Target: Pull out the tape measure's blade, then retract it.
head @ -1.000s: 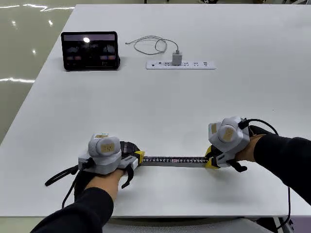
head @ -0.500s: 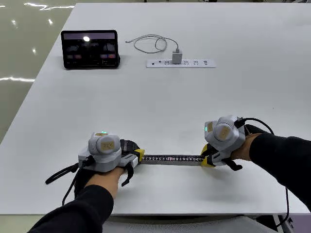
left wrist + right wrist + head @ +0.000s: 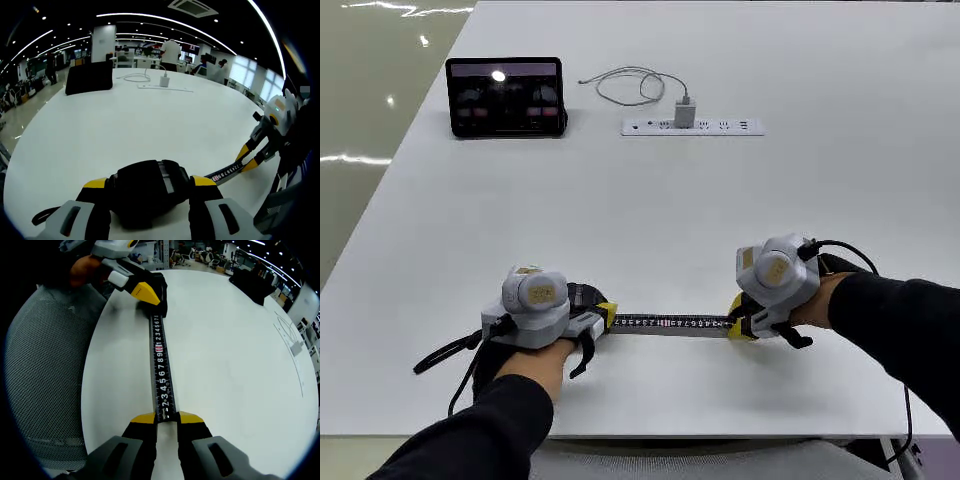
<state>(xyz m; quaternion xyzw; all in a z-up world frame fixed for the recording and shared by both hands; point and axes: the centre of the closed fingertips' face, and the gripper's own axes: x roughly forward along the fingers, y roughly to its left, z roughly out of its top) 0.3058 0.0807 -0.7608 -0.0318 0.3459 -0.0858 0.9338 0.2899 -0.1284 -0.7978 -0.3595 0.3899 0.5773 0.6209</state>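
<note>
Closing toward the case, the right gripper (image 3: 166,418) is sitting nearer the left gripper (image 3: 593,322) than a second ago, and less blade is showing between them. Judging by that, the retracting half of the task is under way.

The wide white desk (image 3: 670,200) is carrying everything, and the tape measure is lying along its near edge. The black, rounded plastic tape measure case (image 3: 146,195) is resting on the desk, and the left jaws are gripping it by its two flat sides. It is looking hard and compact, probably with some weight from the coiled blade. Those flat sides are likely the safest place to squeeze it firmly.

The narrow, numbered steel blade (image 3: 161,365) is running straight out of the case, just above the desk, to the right jaws. These are nearly closed, pinching its far end between their yellow tips. The blade is likely thin, smooth and spring-loaded, so it is probably tugging back toward the case. It would be apt to kink if bent sideways or to slip from a loose pinch, so the tip is the place to hold it while feeding it in slowly.

The end hook is hiding between the right jaw tips. Any lock or brake on the case is not making itself out. In the head view the left gripper's body is covering most of the case.
</note>
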